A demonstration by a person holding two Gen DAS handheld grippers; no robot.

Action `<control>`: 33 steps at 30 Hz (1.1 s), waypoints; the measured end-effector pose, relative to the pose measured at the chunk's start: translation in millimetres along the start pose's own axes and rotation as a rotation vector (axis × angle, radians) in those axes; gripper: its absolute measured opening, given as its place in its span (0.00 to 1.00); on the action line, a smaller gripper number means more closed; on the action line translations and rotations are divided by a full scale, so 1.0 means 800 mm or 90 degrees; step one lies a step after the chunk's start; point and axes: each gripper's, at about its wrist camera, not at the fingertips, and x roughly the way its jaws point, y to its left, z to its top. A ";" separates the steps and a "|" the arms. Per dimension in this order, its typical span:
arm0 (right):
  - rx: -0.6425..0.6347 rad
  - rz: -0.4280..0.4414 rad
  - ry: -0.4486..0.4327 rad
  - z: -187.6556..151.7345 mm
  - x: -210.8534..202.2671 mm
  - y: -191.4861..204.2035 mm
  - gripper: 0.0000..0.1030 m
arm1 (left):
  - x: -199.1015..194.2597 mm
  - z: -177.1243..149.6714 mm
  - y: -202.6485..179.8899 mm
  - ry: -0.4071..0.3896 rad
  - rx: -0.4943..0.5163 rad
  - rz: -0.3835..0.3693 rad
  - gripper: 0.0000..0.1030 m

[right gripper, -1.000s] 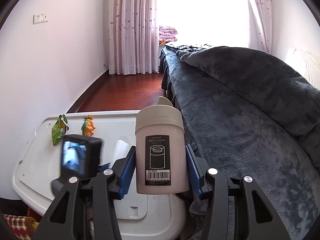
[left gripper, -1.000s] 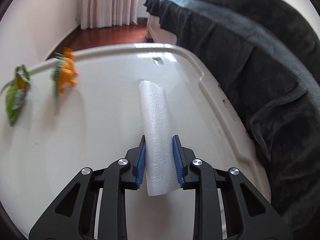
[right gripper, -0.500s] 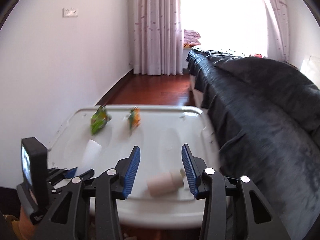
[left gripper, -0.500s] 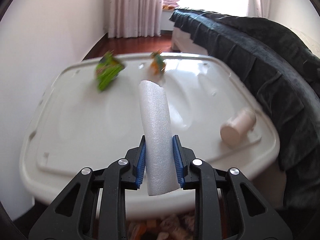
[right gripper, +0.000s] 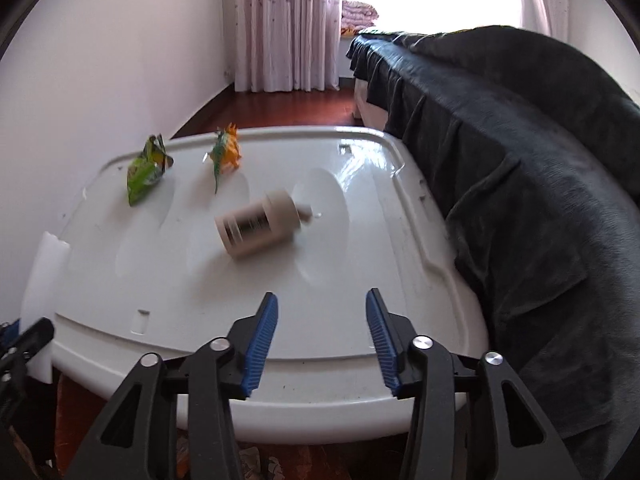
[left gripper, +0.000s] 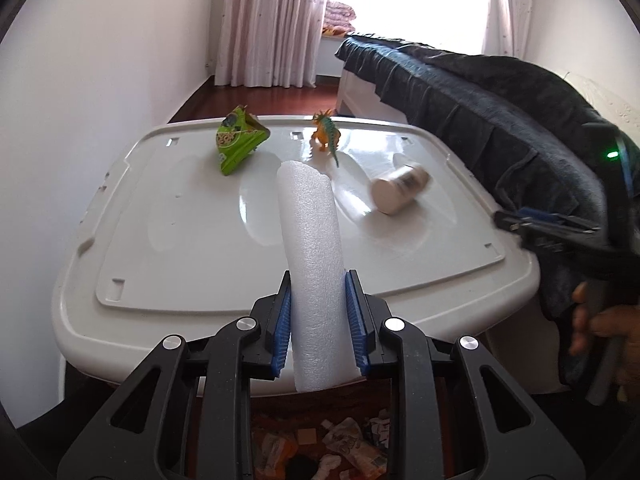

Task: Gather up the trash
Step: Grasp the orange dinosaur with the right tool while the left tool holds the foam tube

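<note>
While the left gripper pinches a white foam tube between its ribbed blue pads, the tube stands nearly upright above the near edge of a glossy white plastic bin lid. The foam has a fine pebbled, cellular surface, a rounded cylindrical body, and an unevenly cut top rim. In the right wrist view the same tube shows at the far left edge.

With nothing between them, the right gripper has its jaws opening, over the near rim of the lid. Beyond it, on the lid, lies a beige cylindrical container on its side, smooth and matte, with a dark printed label and a wider cap end; it appears slightly blurred. From the left view it rests right of the tube.

Toward the far edge of the lid sit a crumpled green foil snack wrapper, creased and shiny, and an orange and green plastic toy dinosaur with a spiky back, standing on its legs, apart from each other.

A dark plush blanket drapes in soft folds over the bed beside the lid. A person's hand grips the handle at the right. Below the left gripper, crumpled wrappers lie in a heap.
</note>
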 end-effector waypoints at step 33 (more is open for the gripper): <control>-0.098 0.040 0.072 0.238 0.237 0.179 0.53 | -0.005 0.027 0.047 -0.065 -0.024 -0.035 0.24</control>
